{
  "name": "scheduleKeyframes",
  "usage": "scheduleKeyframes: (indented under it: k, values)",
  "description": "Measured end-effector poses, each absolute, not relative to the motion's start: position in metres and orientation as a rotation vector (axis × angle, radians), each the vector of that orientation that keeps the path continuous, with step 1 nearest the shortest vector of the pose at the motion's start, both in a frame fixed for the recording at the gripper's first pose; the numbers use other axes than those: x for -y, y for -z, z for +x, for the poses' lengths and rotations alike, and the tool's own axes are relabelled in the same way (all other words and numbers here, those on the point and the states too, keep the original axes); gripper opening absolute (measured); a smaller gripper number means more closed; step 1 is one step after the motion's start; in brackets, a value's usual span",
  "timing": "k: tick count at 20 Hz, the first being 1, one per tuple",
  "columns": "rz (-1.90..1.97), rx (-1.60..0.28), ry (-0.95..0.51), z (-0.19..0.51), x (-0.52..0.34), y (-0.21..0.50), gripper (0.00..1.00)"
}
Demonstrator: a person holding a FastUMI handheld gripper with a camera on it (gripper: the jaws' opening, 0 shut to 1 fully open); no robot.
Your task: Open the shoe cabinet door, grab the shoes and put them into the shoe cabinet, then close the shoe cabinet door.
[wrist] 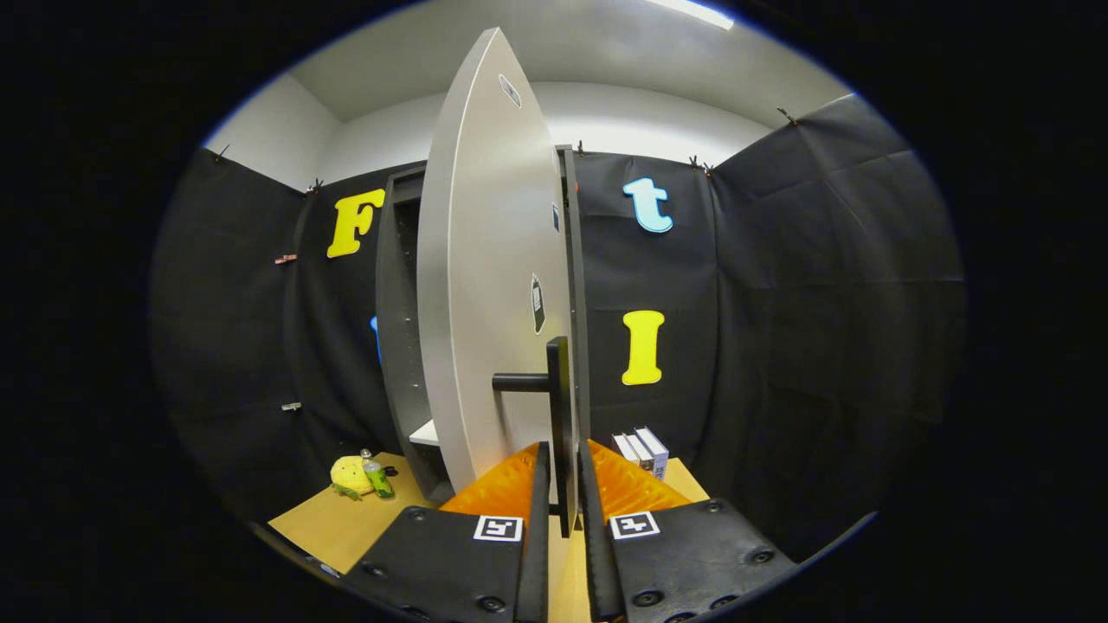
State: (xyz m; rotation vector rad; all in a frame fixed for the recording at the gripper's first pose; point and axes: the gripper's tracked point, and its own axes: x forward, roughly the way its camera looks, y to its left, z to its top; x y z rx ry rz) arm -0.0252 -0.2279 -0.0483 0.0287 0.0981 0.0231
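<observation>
Gripper view: gripper (563, 484) pinches upright door handle (559, 424), long axis 12 to 6. Door (485, 285) ajar, hiding most of the shoe cabinet (400, 346) interior.

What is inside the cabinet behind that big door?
Past the half-open door, the cabinet shows a dark inner wall and one pale shelf. The door hides everything else inside. The fingers clamp its handle.
</observation>
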Motion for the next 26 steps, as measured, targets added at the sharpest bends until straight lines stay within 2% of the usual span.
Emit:
scheduleKeyframes:
  k: [11, 21, 26]
  values:
    - [0.050, -0.079, 0.064, -0.033, 0.275, 0.043, 0.22]
    - [0.041, -0.039, -0.037, -0.088, 0.227, 0.032, 0.22]
    - [0.015, -0.101, -0.185, -0.102, 0.152, 0.085, 0.22]
